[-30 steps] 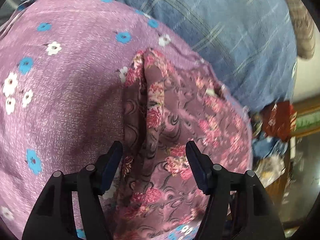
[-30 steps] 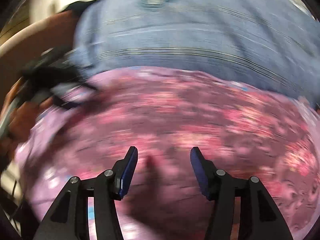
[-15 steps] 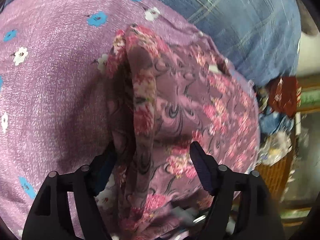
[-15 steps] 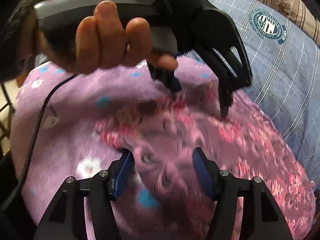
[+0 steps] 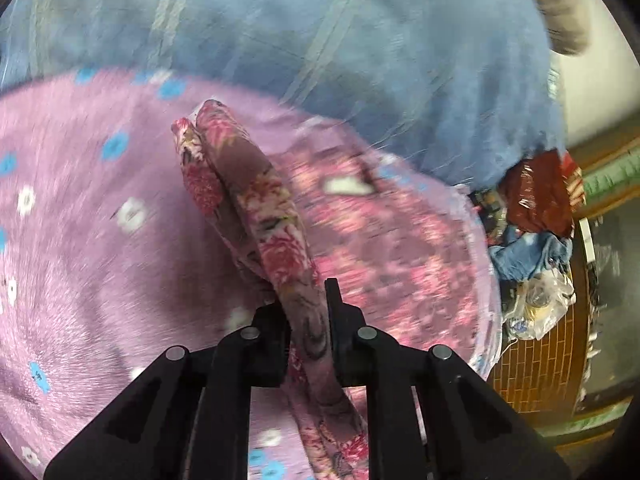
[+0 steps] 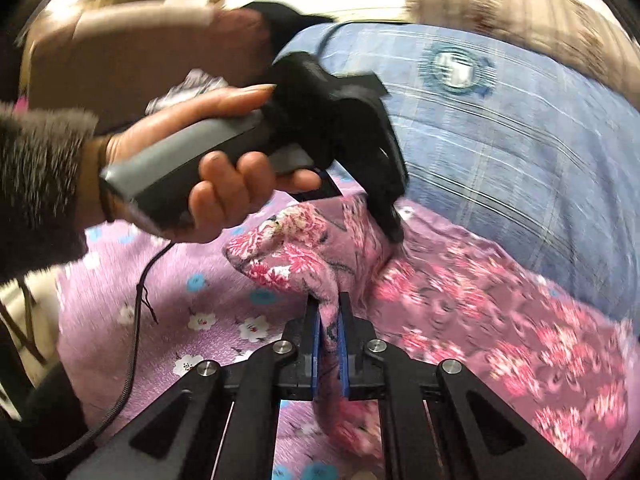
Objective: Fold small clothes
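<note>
A mauve garment with pink roses (image 5: 360,240) lies on a lilac cloth with blue and white flowers (image 5: 80,220). My left gripper (image 5: 306,308) is shut on a raised fold of the garment. My right gripper (image 6: 329,312) is shut on the garment's edge (image 6: 304,248) too. In the right wrist view the left gripper (image 6: 390,228), held by a hand, pinches the same lifted fold a little farther away. The garment's far side lies flat to the right (image 6: 500,312).
A blue checked sheet (image 5: 360,40) covers the bed behind the lilac cloth (image 6: 180,320). A heap of clothes and plastic bags (image 5: 536,240) sits at the right past the bed's edge. A striped pillow (image 6: 520,16) lies at the back.
Both grippers were open over the garment; both have closed on its edge fold and lifted it. The left gripper has drawn back a little.
</note>
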The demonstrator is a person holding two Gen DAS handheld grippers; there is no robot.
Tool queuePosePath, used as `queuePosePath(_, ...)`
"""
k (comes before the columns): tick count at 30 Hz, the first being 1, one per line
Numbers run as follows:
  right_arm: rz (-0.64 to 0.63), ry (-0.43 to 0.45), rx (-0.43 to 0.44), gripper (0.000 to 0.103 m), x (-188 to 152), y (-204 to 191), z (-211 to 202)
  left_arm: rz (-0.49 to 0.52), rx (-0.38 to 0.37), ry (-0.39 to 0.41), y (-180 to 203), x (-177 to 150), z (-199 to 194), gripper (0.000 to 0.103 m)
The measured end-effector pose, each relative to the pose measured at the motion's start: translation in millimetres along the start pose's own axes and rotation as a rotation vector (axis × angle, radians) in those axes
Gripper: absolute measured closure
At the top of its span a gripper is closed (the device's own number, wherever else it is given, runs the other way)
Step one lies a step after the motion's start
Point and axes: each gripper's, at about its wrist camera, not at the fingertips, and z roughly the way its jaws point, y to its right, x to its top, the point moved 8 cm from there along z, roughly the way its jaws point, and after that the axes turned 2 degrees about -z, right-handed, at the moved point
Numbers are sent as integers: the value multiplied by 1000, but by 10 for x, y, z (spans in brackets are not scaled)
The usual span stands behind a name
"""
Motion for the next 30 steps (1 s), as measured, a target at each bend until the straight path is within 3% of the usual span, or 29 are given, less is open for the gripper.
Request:
queuePosePath(7,299,93,-25,97,-59,864,-484,110,-43,22,1045,148,257,93)
queuePosePath(14,545,82,-52,97,-634,1523,-816,225,-33,-99,1952,-26,1093,93)
queuePosePath(17,655,25,-43,97,-1020,1677,-764,244,42,-147,2034,-154,1515,93)
queuePosePath(20,743,-38,-4,96,-1344,1757,-667,180,85,-225,1887,-283,1812,93)
queuePosePath(24,755,-27,13,90,-1375,1815,-785,125,53,-141,1747,-111,1508,92)
queuePosePath(26,754,15,-12,82,-1329,1915,-916,86,59,-53,1550,119,1184,76)
queuePosePath(27,766,42,-27,71,-1320,1993,-983,66,76,-24,1436,211,1070,53)
queuePosePath(28,785,64,-43,59,-1320,2072,-1032,42,102,5,1301,299,960,38)
queuePosePath(30,824,80,-61,55,-1323,2216,-1066,0,120,18,1109,383,873,36)
